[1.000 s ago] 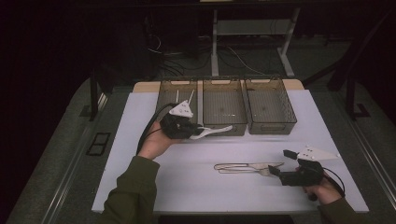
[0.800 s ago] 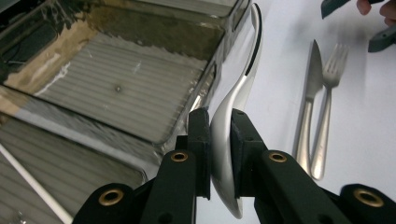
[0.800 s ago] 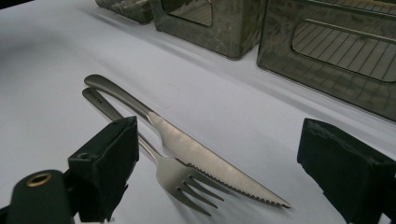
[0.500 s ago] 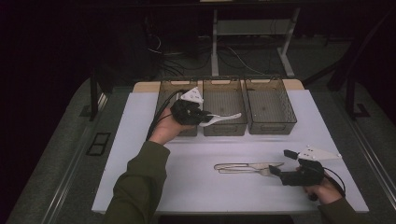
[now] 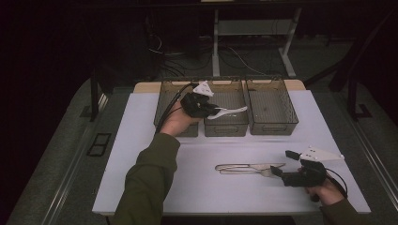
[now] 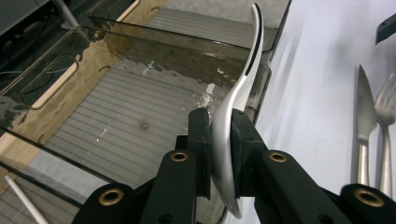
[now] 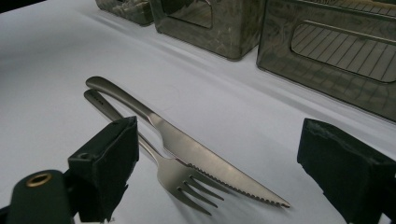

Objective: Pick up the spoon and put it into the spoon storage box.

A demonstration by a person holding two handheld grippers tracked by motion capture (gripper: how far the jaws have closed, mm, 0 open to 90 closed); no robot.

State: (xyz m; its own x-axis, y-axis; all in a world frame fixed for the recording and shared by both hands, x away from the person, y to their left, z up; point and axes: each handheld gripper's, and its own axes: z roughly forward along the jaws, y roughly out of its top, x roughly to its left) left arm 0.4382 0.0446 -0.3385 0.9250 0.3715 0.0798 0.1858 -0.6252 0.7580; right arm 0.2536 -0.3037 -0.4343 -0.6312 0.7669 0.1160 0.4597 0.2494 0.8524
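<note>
Left claw (image 6: 219, 154) clamps spoon (image 6: 238, 93); right claw (image 7: 219, 177) wide, empty.

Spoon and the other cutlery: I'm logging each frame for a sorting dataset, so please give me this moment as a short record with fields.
left gripper: shut on the spoon, held above the middle bin
right gripper: open, low over the table, jaws on either side of the fork and knife tips
knife: flat on the table, beside the fork
fork: flat on the table
bins: three in a row at the far edge; right bin looks empty
</note>
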